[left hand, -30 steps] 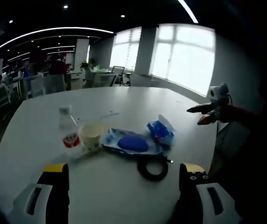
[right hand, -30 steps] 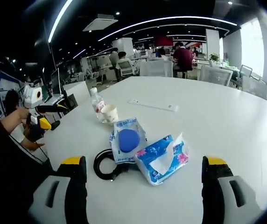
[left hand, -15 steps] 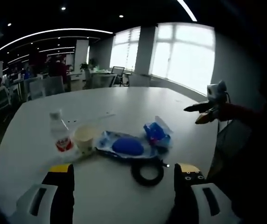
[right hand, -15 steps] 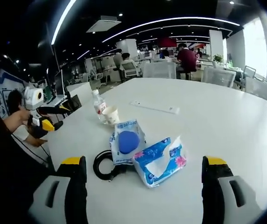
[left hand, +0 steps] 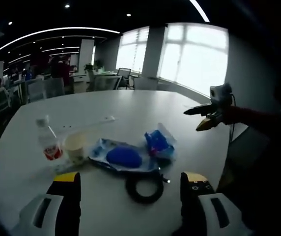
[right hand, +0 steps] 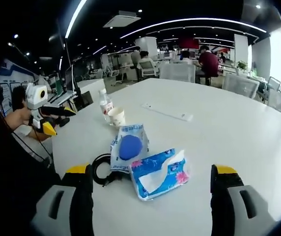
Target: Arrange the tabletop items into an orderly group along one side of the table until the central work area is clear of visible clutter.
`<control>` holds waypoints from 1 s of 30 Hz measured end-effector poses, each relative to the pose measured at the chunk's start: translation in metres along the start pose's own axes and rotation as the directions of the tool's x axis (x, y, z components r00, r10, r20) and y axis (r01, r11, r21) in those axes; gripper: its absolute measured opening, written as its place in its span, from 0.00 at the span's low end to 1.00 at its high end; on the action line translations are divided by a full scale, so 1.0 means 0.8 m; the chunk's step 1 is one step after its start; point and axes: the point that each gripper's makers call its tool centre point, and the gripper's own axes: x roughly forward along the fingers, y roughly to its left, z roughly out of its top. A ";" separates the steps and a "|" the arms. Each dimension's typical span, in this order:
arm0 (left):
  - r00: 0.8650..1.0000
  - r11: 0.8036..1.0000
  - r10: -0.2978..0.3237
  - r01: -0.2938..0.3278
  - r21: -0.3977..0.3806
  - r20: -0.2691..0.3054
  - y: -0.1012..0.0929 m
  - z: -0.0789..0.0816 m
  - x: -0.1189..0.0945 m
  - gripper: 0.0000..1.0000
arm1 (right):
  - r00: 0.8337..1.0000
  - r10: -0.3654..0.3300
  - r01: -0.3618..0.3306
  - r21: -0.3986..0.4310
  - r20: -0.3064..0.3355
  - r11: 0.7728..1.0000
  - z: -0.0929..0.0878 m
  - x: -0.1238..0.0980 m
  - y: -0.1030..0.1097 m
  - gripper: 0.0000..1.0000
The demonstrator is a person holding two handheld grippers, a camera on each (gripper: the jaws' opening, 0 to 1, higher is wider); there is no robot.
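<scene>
On white table (right hand: 238,132), one bottle (right hand: 104,103), one cup (right hand: 116,117), one tissue pack (right hand: 158,173)

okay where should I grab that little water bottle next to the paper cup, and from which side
Take the water bottle around its labelled middle, coming in level from the left gripper's side of the table. It stands upright, and the paper cup crowds its other side, so that flank looks more open.
</scene>
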 end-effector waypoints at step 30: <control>0.986 0.974 -0.168 0.169 0.149 -0.022 -0.073 0.011 0.061 0.52 | 0.978 0.073 -0.101 -0.138 -0.196 0.985 -0.072 0.080 -0.083 0.61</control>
